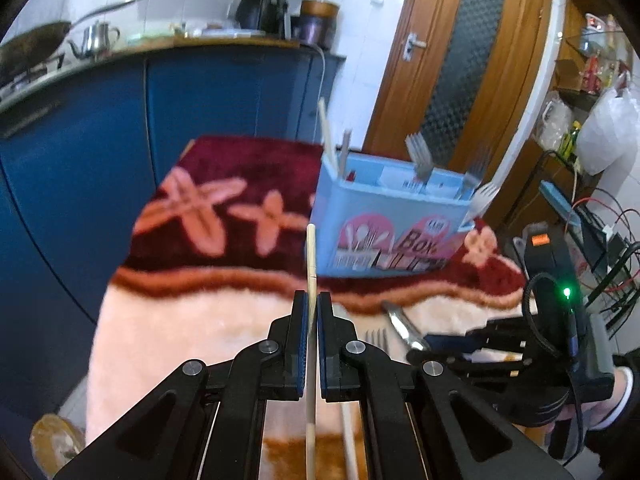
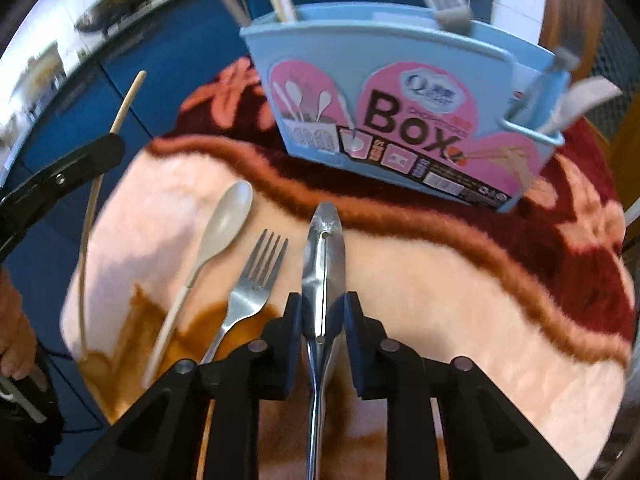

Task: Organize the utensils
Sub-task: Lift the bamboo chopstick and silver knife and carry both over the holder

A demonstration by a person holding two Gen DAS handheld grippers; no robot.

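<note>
My left gripper [image 1: 313,300] is shut on a wooden chopstick [image 1: 311,252] and holds it above the fluffy blanket, short of the blue utensil box [image 1: 384,232]. The box holds forks [image 1: 420,156] and chopsticks upright. My right gripper [image 2: 323,300] is shut on a steel peeler-like utensil [image 2: 325,248], low over the blanket, in front of the blue utensil box [image 2: 400,92]. A white spoon [image 2: 218,248] and a steel fork [image 2: 252,288] lie on the blanket to its left. The left gripper [image 2: 80,160] with its chopstick [image 2: 128,100] shows at the left of the right wrist view.
The pink and maroon blanket [image 1: 200,320] covers the table. Blue cabinets [image 1: 100,140] stand behind and left, a wooden door [image 1: 460,60] behind the box. A second chopstick [image 2: 86,264] lies near the blanket's left edge. Cables and a rack [image 1: 600,240] sit at the right.
</note>
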